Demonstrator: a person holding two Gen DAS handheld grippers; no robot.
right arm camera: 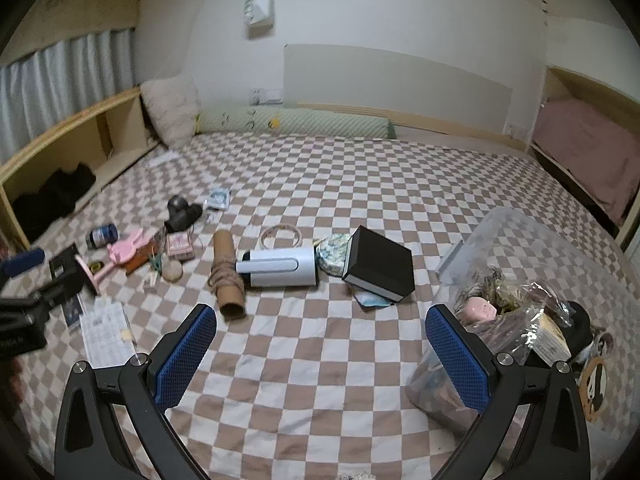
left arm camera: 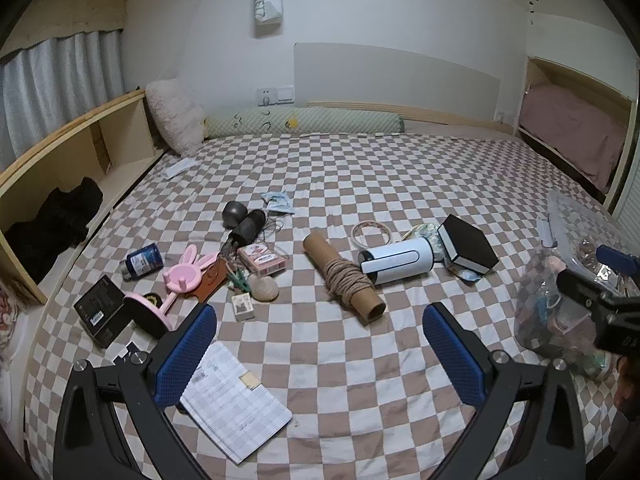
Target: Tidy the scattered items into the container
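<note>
Scattered items lie on a checked bed cover. A cardboard tube wound with rope [left arm camera: 344,278] [right arm camera: 227,276], a white cylinder device [left arm camera: 398,260] [right arm camera: 278,267] and a black box [left arm camera: 468,248] [right arm camera: 380,264] lie mid-bed. A pink bunny stand [left arm camera: 180,280], a blue jar [left arm camera: 142,260] and a paper sheet [left arm camera: 236,400] lie at the left. A clear plastic container [right arm camera: 520,280] [left arm camera: 568,280] holding several items stands at the right. My left gripper [left arm camera: 320,352] is open and empty above the cover. My right gripper [right arm camera: 320,354] is open and empty beside the container.
A wooden side shelf [left arm camera: 72,148] with a black cloth [left arm camera: 60,216] runs along the left. Pillows and a long green bolster [left arm camera: 304,120] lie at the headboard. A second bunk with pink bedding [left arm camera: 572,132] is at the far right.
</note>
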